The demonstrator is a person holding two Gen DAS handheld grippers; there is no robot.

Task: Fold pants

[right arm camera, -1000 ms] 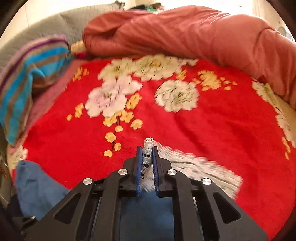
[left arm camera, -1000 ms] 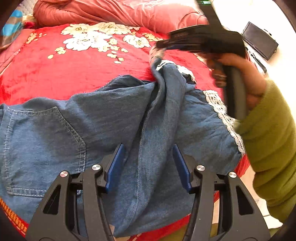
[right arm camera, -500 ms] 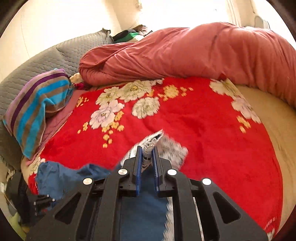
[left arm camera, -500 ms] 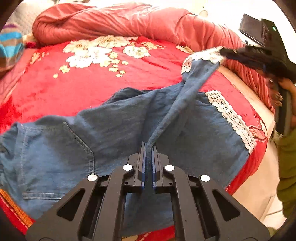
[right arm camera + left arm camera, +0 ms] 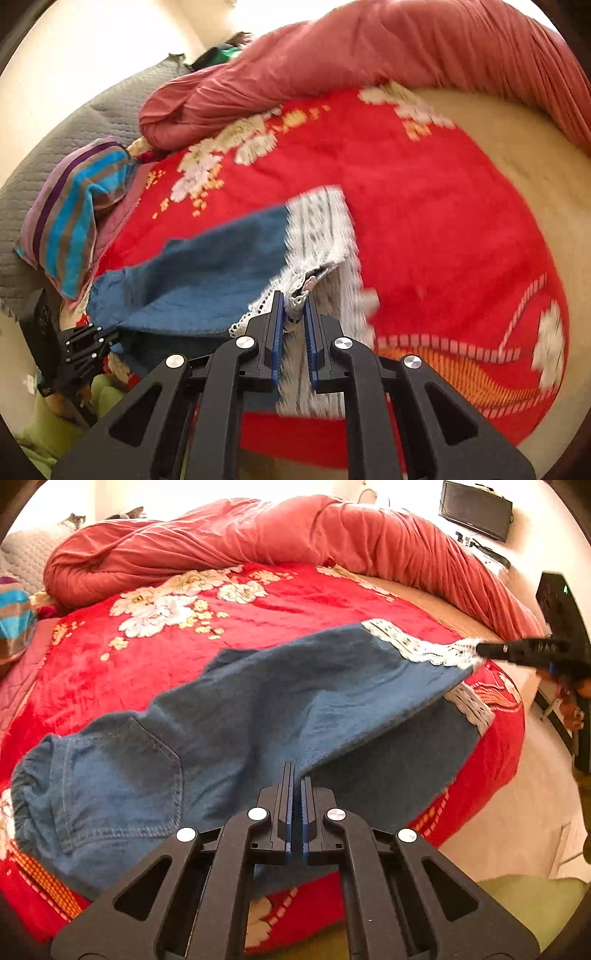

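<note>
Blue denim pants (image 5: 258, 709) with white lace hems lie across a red floral blanket (image 5: 184, 627) on the bed. My left gripper (image 5: 295, 775) is shut on the denim's near edge, close to the crotch. My right gripper (image 5: 294, 299) is shut on the lace hem (image 5: 321, 229) of the upper leg, held lifted at the right; it also shows in the left wrist view (image 5: 491, 650). The upper leg is stretched taut between both grippers, above the lower leg's lace hem (image 5: 469, 705). A back pocket (image 5: 122, 775) shows at the left.
A rolled pink-red quilt (image 5: 277, 531) runs along the far side of the bed. A striped pillow (image 5: 74, 210) and grey headboard (image 5: 66, 140) are at the left. The bed's edge and pale floor (image 5: 517, 812) lie to the right. A dark screen (image 5: 476, 509) stands on a far desk.
My left gripper closed on the denim edge. My right gripper carried the lace hem up and to the right, pulling the upper leg out flat and taut.
</note>
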